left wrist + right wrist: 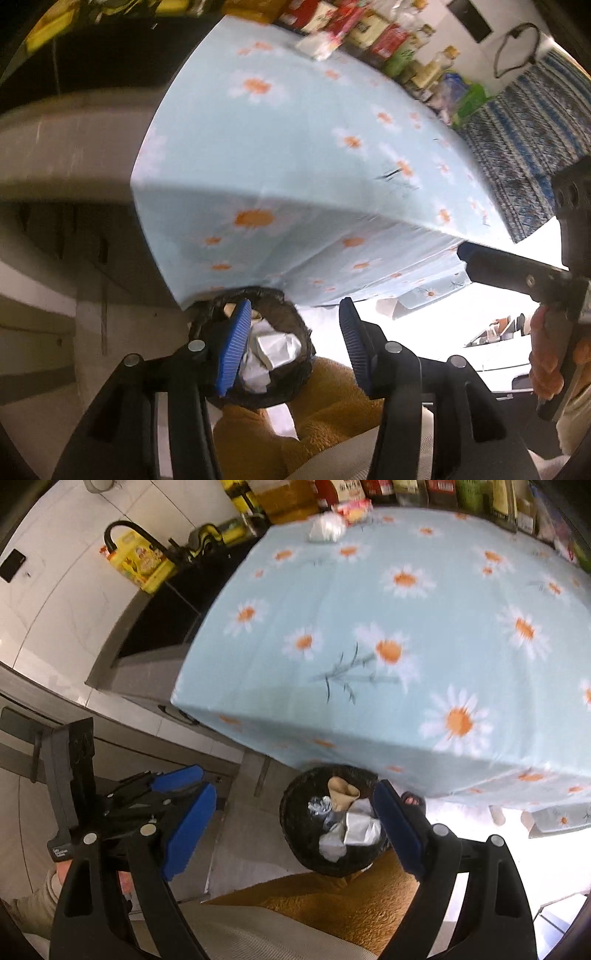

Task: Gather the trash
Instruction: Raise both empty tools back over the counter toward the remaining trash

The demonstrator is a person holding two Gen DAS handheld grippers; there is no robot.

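Observation:
A black bin (332,827) lined with a black bag stands on the floor at the table's front corner and holds crumpled white paper, clear plastic and a tan scrap; it also shows in the left wrist view (273,354). My left gripper (291,347) is open and empty above the bin; it also shows in the right wrist view (188,786). My right gripper (295,830) is open and empty over the bin; one of its fingers (509,269) shows in the left wrist view. A crumpled white wrapper (327,528) lies at the table's far edge, also in the left wrist view (317,46).
The table (443,590) wears a light blue daisy cloth. Boxes, jars and bottles (424,491) line its far side. A dark sink with a black tap (155,602) is left of it. An orange-brown mat (351,897) lies by the bin.

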